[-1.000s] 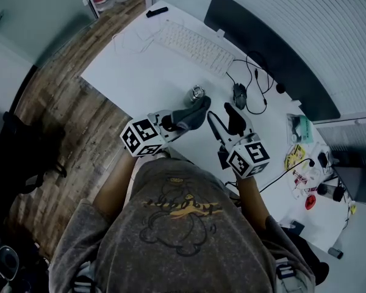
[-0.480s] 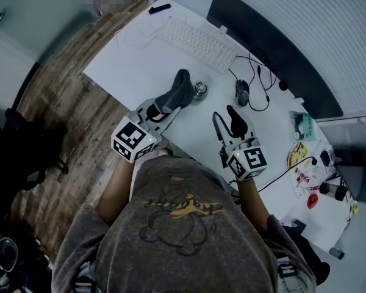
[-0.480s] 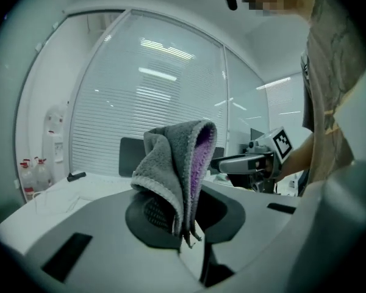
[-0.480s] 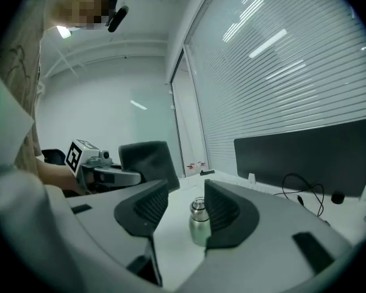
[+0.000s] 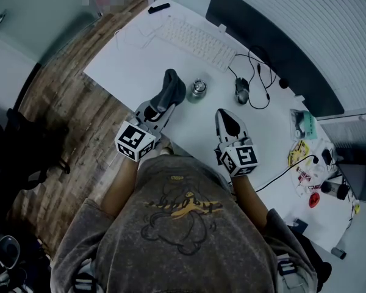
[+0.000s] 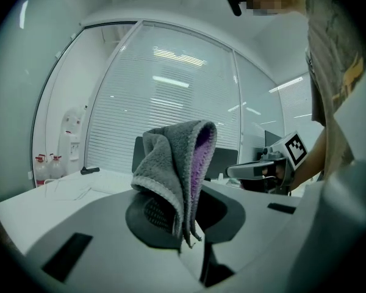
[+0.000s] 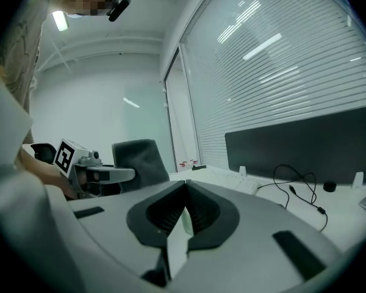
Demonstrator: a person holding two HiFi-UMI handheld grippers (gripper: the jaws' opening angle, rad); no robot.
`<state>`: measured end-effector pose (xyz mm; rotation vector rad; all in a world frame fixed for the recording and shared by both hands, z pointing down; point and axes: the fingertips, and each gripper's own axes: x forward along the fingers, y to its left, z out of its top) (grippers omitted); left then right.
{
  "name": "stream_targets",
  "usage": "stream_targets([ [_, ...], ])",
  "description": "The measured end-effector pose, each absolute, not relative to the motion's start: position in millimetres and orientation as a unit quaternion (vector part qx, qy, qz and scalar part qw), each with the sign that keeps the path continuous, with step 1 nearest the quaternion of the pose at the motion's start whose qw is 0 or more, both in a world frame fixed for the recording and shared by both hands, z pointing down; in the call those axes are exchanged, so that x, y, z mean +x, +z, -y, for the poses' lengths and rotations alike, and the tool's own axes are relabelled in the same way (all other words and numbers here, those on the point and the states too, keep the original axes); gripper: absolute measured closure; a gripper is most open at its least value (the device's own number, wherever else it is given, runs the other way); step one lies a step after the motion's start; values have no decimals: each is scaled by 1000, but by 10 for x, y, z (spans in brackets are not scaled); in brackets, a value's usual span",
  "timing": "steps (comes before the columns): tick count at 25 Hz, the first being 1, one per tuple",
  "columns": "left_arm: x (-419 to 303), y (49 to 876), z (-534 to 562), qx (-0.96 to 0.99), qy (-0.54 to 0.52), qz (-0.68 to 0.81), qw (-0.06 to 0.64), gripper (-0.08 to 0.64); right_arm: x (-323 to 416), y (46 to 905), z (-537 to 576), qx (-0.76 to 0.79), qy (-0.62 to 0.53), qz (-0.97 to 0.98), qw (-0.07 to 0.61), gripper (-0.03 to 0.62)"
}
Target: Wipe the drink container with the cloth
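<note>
Two claws: left claw (image 6: 182, 215) clamps cloth (image 6: 171, 163) beside the drink container (image 5: 198, 89); right claw (image 7: 184, 209) just closed empty.

a white keyboard (image 5: 195, 41) lies on the white desk (image 5: 128, 72), a dark mouse (image 5: 242, 91) beside it, a black monitor (image 5: 274, 54) behind.

Cool, even light from overhead fills the office. In the head view the white bench (image 5: 140, 60) shows palest and brightest, while the wood floor (image 5: 61, 108) at left sinks into murk; shadows on the bench are faint and soft-edged. A ceiling lamp (image 7: 60, 21) burns bright at the upper left of the right gripper view, and streaks of glare cross the window blinds (image 6: 171, 102) in the left gripper view. Both gripper views are round fisheye frames with black corners and bowed lines. The cloth (image 6: 177, 157) is crisp; the near body of the left tool (image 6: 182, 218) is soft.
</note>
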<state>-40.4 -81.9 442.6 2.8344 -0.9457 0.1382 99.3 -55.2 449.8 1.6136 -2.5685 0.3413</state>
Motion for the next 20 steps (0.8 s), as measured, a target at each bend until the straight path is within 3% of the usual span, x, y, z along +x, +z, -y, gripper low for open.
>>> stream_targets([
  [20,-462,4567,968,929,43,351,112,512,1190,4588,644,549,127,825,41,586],
])
